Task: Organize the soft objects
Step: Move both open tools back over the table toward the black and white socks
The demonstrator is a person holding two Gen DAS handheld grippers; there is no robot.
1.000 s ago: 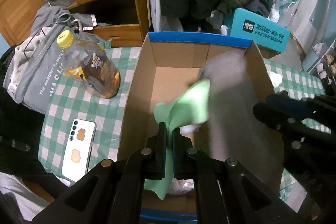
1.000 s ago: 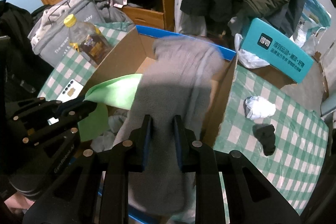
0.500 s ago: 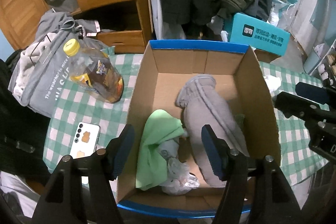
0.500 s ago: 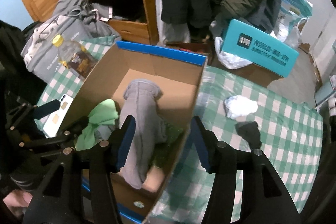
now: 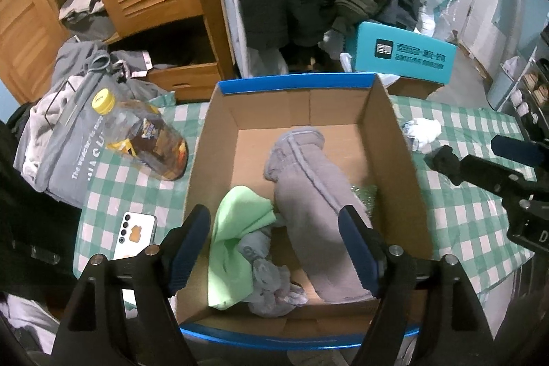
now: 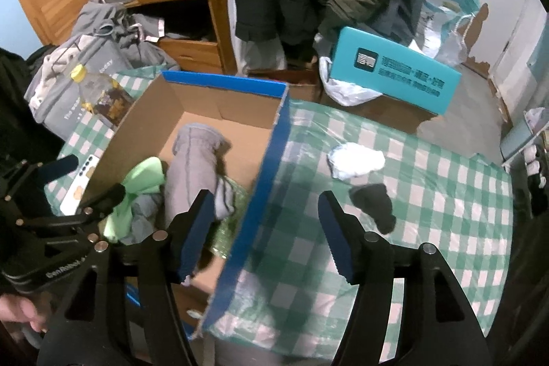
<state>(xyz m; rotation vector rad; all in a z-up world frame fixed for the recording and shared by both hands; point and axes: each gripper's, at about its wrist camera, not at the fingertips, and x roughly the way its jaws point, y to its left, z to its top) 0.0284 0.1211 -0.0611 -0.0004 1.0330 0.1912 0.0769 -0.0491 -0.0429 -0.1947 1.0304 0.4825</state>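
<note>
Grey fleece sock (image 5: 315,208) and green cloth (image 5: 236,239), pinched earlier, now lie in the cardboard box (image 5: 219,139); left gripper (image 5: 274,246) and right gripper (image 6: 264,228) opening, empty, above its rim.

Black grippers (image 5: 274,244); blue pads (image 6: 334,230); silver screws; white lettering

The green cloth (image 5: 236,239) partly covers a crumpled grey garment (image 5: 271,280). A glittery green thing (image 5: 363,194) peeks from under the grey fleece (image 5: 319,211). The teal box's (image 6: 394,71) small print is unreadable.
</note>
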